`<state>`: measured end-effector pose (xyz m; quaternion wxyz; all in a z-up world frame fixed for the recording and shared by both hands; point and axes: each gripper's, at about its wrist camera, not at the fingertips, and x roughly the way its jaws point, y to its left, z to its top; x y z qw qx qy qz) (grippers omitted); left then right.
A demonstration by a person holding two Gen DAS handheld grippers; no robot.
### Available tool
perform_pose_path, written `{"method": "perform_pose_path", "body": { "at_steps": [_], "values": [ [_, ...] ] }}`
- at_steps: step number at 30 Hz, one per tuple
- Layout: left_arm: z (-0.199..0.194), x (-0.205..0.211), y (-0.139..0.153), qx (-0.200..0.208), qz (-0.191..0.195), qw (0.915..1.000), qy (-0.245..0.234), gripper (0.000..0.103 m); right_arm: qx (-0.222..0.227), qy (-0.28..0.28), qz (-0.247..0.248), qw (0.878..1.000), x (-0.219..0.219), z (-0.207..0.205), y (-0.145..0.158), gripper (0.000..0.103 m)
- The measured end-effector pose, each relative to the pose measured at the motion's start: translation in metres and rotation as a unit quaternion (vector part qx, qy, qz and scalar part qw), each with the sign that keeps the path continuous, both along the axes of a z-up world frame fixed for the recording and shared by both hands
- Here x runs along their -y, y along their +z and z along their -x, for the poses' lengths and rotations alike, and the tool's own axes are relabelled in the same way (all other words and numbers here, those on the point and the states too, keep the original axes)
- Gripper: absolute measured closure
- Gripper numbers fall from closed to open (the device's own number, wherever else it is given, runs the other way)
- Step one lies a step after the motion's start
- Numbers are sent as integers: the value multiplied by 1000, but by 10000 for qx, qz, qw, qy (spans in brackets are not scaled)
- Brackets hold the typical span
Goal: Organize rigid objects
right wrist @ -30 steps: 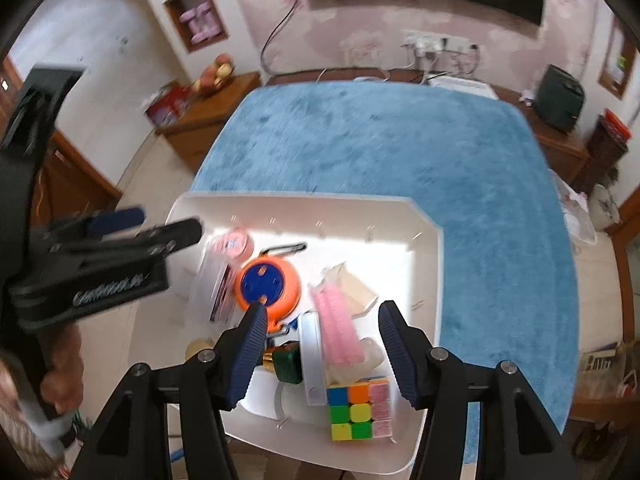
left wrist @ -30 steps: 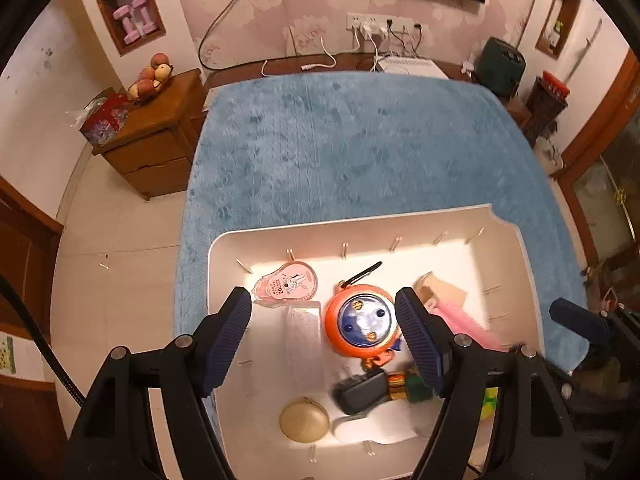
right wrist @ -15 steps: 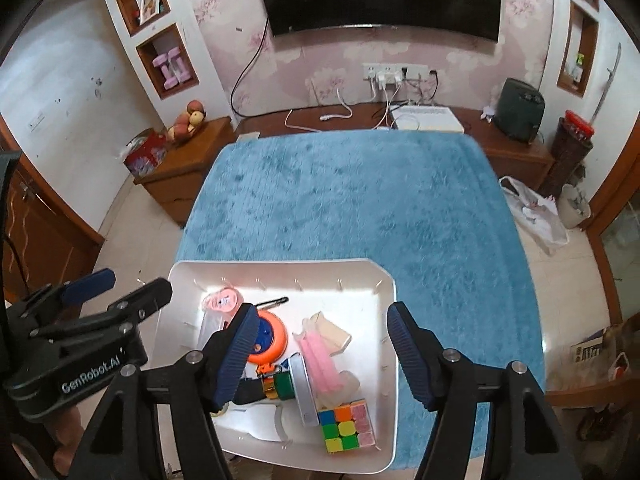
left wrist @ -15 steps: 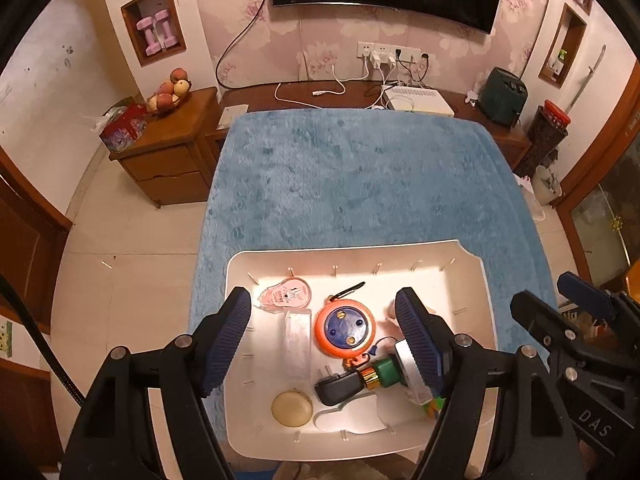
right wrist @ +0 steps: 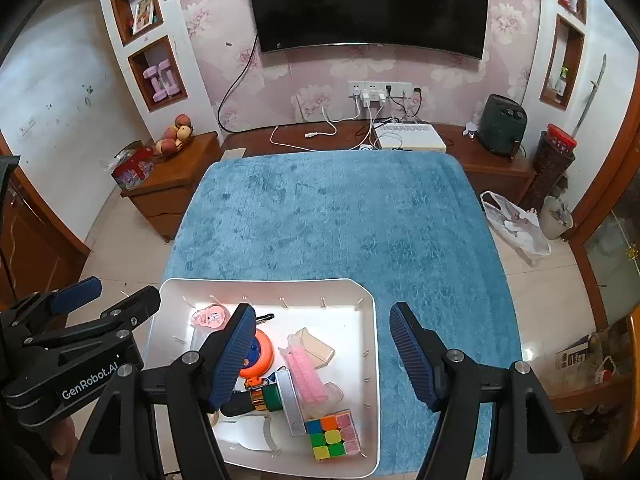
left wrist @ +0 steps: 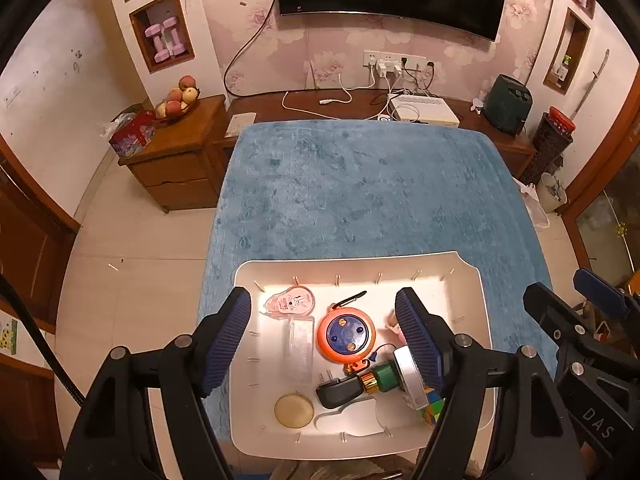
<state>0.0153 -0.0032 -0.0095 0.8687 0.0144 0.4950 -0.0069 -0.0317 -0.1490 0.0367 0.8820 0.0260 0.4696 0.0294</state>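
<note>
From far away I look down through both cameras. My left gripper point(left wrist: 324, 340) hangs over the white tray point(left wrist: 360, 268) with its two fingers wide apart and nothing between them. My right gripper point(right wrist: 322, 354) hangs over the right edge of the same tray, also wide open and holding nothing.

The tray sits on the near part of a blue fuzzy cloth point(right wrist: 340, 216) that covers the table. Going from the left side of the tray: a pink tape roller point(left wrist: 289, 301) lies at the far left corner. A clear little box point(left wrist: 300, 344) lies just in front of it. A round tan disc point(left wrist: 294, 411) lies near the front wall. In the middle is an orange round reel with a blue face point(left wrist: 346, 334). In front of it are a black plug point(left wrist: 336, 392) and a small green bottle with a gold band point(left wrist: 380, 374), touching. Next comes a flat silver case point(right wrist: 291, 400), then a pink comb point(right wrist: 306, 372) and a tan block point(right wrist: 314, 346). At the front right corner is a colour cube point(right wrist: 334, 432).
</note>
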Motion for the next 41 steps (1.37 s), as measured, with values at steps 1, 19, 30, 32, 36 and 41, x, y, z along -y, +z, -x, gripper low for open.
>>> {"method": "perform_pose_path", "body": {
  "at_steps": [1, 19, 30, 32, 36, 41],
  "values": [
    [0, -1, 0, -9, -1, 10000, 13, 25, -8, -2, 0, 10000, 1, 0, 0, 33],
    [2, 5, -4, -94, 25, 9999, 56, 25, -6, 26, -22, 10000, 1, 2, -1, 33],
    [2, 9, -5, -104, 31, 9999, 40, 25, -4, 30, -19, 10000, 2, 4, -1, 33],
    [2, 9, -5, -108, 37, 9999, 39, 25, -23, 31, -19, 10000, 1, 4, -2, 33],
    [3, 11, -6, -129, 38, 9999, 39, 25, -60, 45, -24, 10000, 0, 5, -2, 33],
    [5, 12, -8, -127, 30, 9999, 44, 25, -66, 46, -27, 10000, -1, 5, -2, 33]
  ]
}}
